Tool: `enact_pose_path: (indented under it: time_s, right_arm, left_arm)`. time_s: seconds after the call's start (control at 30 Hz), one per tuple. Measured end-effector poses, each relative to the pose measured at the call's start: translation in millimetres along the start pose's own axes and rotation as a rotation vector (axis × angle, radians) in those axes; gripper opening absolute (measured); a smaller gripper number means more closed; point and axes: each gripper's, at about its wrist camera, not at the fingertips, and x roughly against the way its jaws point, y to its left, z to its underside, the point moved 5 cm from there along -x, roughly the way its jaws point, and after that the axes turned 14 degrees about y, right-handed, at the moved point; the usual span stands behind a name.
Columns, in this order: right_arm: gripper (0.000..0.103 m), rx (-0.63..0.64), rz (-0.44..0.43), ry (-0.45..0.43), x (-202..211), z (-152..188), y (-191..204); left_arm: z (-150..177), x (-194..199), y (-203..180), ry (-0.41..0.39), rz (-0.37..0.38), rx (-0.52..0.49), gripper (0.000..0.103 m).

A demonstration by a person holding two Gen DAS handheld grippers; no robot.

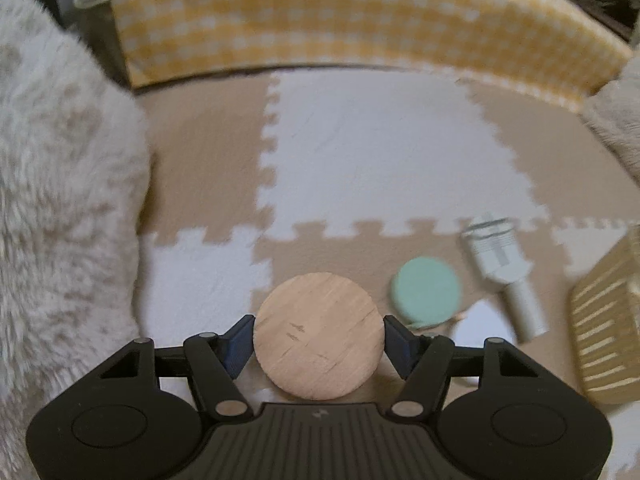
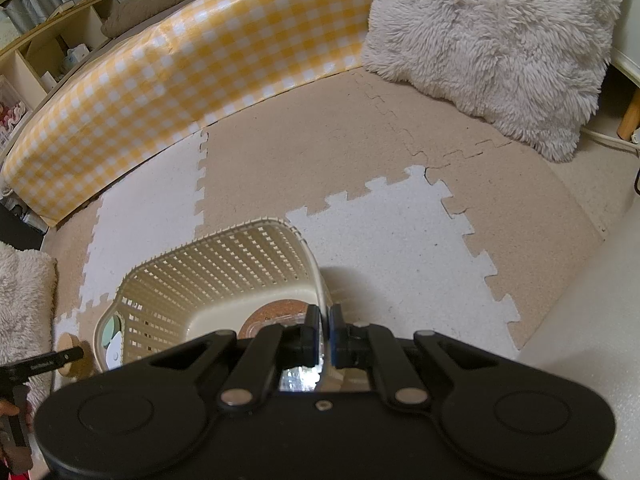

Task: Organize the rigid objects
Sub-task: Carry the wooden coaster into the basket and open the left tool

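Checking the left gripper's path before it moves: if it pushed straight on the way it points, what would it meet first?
The wooden disc already sits between the left gripper's fingers, apparently gripped. Beyond it, probably only the foam mat; depth is hard to judge.

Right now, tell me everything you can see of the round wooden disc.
The wooden disc is a flat, round piece of pale wood with straight grain and a few short dark scratches. It sits between the left gripper's blue-padded fingers, which press its opposite edges, its face turned to the camera. Behind it lie foam floor mats.
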Motion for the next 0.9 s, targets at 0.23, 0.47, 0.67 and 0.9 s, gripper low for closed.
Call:
enact_pose_path:
  time_s: [0.23,0.47,0.67,0.9]
  right_arm:
    - [0.005,0.0,0.001,0.0,0,0,0]
    - [0.005,0.001,0.001,0.0,0,0,0]
    - [0.005,0.003,0.005,0.0,0,0,0]
    - [0.005,0.008,0.01,0.0,0,0,0]
  left_arm:
    - [0,50,-51,-0.113,0.128,-0.086,0.068]
    - [15,89,-116,-0.177,0.258,-0.215,0.068]
    - [28,103,-169,-0.173,0.339,-0.322,0.068]
    - [32,87,-212,-0.125,0.33,-0.424,0.068]
